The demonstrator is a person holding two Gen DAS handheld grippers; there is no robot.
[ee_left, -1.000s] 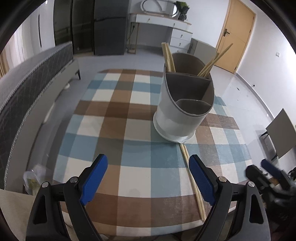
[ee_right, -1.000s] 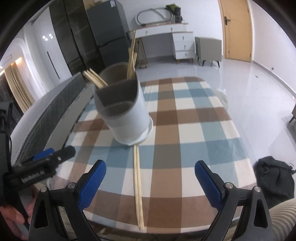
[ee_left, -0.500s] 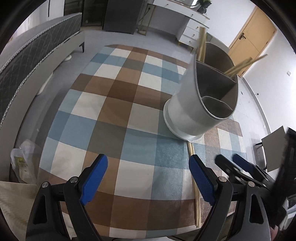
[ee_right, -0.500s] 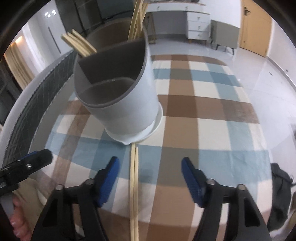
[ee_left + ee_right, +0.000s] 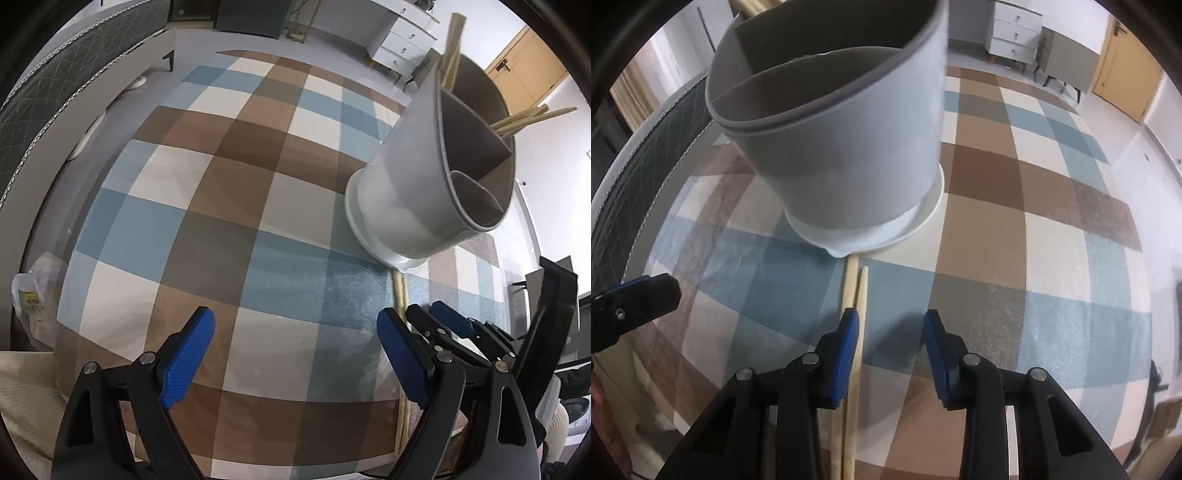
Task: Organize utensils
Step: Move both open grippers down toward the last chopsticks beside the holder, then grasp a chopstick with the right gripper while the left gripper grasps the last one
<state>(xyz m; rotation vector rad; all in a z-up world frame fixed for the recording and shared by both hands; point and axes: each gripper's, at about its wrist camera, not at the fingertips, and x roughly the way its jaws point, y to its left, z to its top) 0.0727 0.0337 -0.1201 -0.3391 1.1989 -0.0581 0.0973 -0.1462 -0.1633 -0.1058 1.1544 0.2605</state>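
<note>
Wooden chopsticks [image 5: 854,332] flat on checked cloth [image 5: 1034,258] before grey holder [image 5: 842,147], just beside right gripper [image 5: 890,350] half-spread pads; left gripper [image 5: 295,354] spread wide, empty.

Even, soft indoor light fills both views, with faint glare on the pale floor [image 5: 1137,155]. Fisheye bending curves the edges inside a black vignette. The utensil holder [image 5: 417,199] shows slight motion blur; shadows are weak.

Left hand-held gripper [image 5: 293,356] jaws wide apart, right hand-held gripper [image 5: 891,341] partly closed, both empty
</note>
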